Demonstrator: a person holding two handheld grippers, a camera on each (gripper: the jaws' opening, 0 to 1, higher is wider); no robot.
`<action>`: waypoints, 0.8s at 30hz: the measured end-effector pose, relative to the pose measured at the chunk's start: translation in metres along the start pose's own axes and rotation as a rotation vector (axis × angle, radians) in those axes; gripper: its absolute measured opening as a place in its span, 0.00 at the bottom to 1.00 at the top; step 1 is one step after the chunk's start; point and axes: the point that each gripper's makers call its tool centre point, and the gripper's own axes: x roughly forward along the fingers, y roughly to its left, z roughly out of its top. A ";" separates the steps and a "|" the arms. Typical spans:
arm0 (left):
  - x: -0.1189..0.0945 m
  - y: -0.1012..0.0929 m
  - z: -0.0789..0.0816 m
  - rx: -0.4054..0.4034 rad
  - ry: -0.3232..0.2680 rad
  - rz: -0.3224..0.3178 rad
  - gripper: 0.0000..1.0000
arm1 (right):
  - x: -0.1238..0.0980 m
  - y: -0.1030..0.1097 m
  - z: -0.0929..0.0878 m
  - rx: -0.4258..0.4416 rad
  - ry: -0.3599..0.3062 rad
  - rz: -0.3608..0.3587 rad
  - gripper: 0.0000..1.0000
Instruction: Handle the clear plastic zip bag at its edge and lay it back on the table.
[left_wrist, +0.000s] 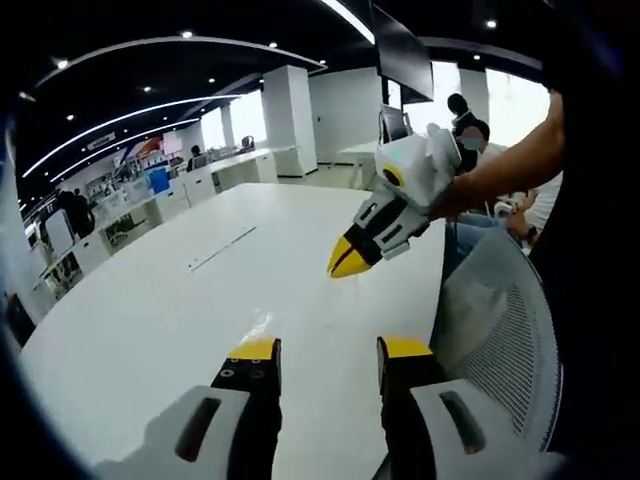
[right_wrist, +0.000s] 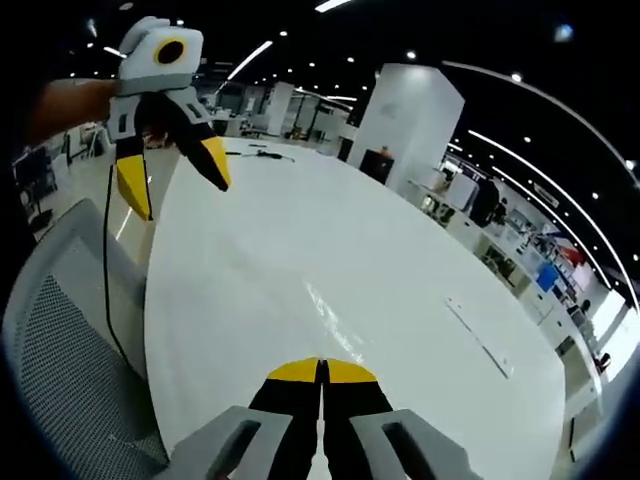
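The left gripper (left_wrist: 328, 352) is hovering over the white desk (left_wrist: 150, 310), its yellow-tipped jaws standing well apart with nothing between them. In the right gripper view the same gripper (right_wrist: 172, 170) is hanging above the far left part of the desk (right_wrist: 400, 290), jaws spread and empty.

The right gripper (right_wrist: 321, 372) is sitting low over the desk with its jaws pressed together; whether they are pinching anything cannot be told. In the left gripper view it (left_wrist: 345, 266) is coming in from the right, held by a person's arm (left_wrist: 500, 170), its yellow tips closed to a point above the desk.

The clear plastic bag (right_wrist: 335, 325) is lying flat on the desk just ahead of the right gripper's tips, showing as faint glossy creases. In the left gripper view it (left_wrist: 258, 327) is glinting just beyond the left jaw tip.

A grey mesh chair (left_wrist: 505, 330) is standing beside the desk edge.
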 end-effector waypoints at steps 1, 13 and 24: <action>-0.001 0.000 -0.002 -0.006 0.002 0.003 0.40 | 0.001 -0.001 -0.002 -0.006 0.008 -0.007 0.00; -0.007 -0.004 -0.014 -0.029 0.015 0.025 0.46 | 0.008 -0.008 -0.028 0.038 0.064 -0.048 0.00; -0.009 -0.023 -0.034 -0.088 0.005 0.071 0.50 | 0.019 -0.022 -0.049 0.100 0.099 -0.114 0.00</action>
